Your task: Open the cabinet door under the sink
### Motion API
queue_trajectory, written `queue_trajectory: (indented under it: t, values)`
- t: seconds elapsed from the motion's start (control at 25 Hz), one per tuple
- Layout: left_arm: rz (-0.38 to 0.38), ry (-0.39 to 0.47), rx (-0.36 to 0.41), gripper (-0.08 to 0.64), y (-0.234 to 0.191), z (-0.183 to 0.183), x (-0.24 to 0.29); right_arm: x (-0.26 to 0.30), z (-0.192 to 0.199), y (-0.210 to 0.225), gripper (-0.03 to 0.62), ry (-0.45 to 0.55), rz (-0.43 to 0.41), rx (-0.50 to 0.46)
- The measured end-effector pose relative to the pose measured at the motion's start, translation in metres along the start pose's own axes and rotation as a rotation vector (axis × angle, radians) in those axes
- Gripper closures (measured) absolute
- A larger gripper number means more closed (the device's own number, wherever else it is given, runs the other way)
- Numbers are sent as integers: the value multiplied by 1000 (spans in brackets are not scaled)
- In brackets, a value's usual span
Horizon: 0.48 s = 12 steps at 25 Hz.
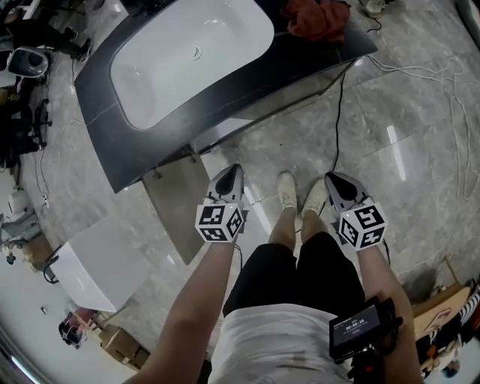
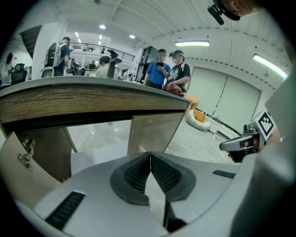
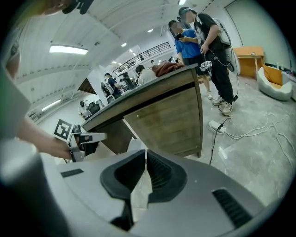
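The sink vanity (image 1: 97,112) has a dark top and a white basin (image 1: 187,56). Below it the left cabinet door (image 1: 176,214) stands swung out over the floor. Its inner face with the hinges (image 2: 25,150) appears in the left gripper view, beside the open cabinet space (image 2: 97,134). The right wooden door (image 3: 166,122) is closed. My left gripper (image 1: 234,171) hangs shut and empty just right of the open door's edge. My right gripper (image 1: 331,180) is also shut and empty, further right over the floor. In each gripper view the jaws (image 2: 150,156) (image 3: 145,155) meet with nothing between them.
A red cloth (image 1: 319,16) lies on the vanity's right end. Black and white cables (image 1: 339,105) and a power strip (image 3: 217,126) lie on the marble floor. My own feet (image 1: 287,191) stand between the grippers. A white box (image 1: 97,262) sits left. People (image 3: 206,41) stand behind the vanity.
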<state>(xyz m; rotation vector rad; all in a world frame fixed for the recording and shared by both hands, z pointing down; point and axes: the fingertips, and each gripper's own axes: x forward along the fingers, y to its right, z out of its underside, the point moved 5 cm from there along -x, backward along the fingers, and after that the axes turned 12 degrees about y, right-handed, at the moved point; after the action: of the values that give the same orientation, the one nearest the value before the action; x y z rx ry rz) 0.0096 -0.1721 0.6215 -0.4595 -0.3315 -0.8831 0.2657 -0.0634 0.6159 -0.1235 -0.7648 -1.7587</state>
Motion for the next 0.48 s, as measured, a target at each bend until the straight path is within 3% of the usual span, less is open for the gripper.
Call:
queue_trajectory:
  t: [0.28, 0.48]
  values:
    - [27, 27, 61, 549, -30, 2, 41, 20, 29, 1, 569, -42, -15, -36]
    - [7, 76, 70, 549, -48, -1, 68, 31, 41, 10, 569, -43, -10, -17]
